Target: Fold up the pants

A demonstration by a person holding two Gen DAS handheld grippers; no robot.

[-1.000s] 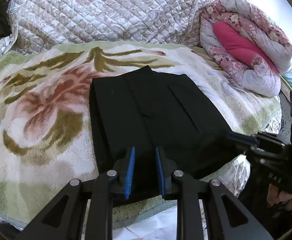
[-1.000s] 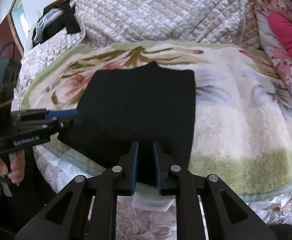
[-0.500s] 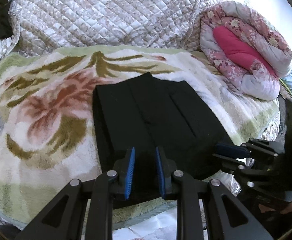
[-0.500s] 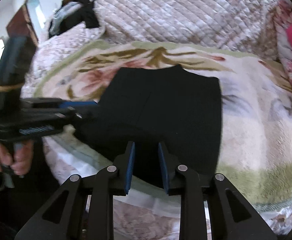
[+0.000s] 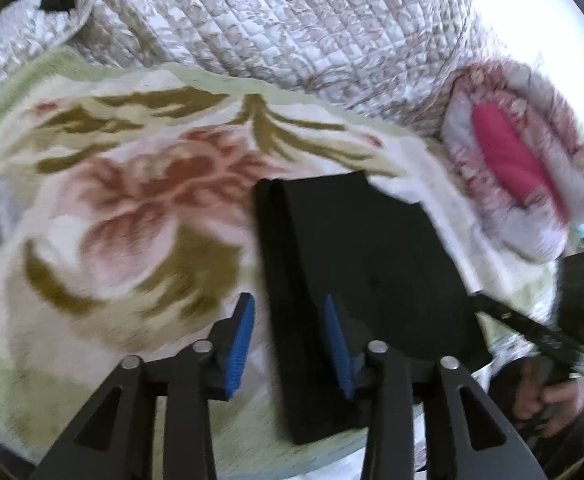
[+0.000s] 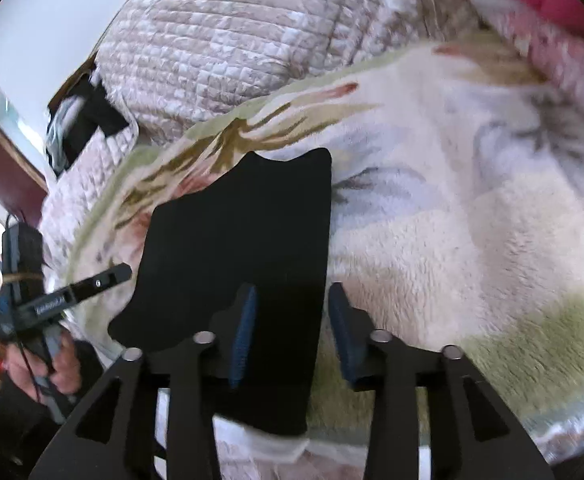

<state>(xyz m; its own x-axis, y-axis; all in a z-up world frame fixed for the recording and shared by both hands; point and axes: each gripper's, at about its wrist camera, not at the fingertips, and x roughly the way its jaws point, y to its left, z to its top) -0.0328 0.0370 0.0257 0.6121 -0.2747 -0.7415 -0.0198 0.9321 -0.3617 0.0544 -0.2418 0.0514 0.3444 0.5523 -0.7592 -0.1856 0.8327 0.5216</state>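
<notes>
The black pants (image 5: 356, 264) lie folded flat in a rectangle on the floral fleece blanket (image 5: 123, 216). My left gripper (image 5: 289, 332) is open, its jaws astride the left near edge of the pants. My right gripper (image 6: 292, 320) is open, its jaws astride the right near edge of the pants (image 6: 243, 240). Neither holds cloth. The right gripper also shows in the left wrist view (image 5: 532, 328) at the right. The left gripper shows in the right wrist view (image 6: 91, 284) at the left.
A quilted beige bedspread (image 5: 292, 24) is heaped behind the blanket. A rolled pink floral quilt (image 5: 520, 160) lies at the right. The bed edge (image 6: 275, 444) runs just under both grippers. Dark clothes (image 6: 87, 120) and wooden furniture (image 6: 7, 168) stand at far left.
Both grippers have opened wider. The left has shifted left and the right has shifted right, each to its own side edge of the pants. The pants lie still.
</notes>
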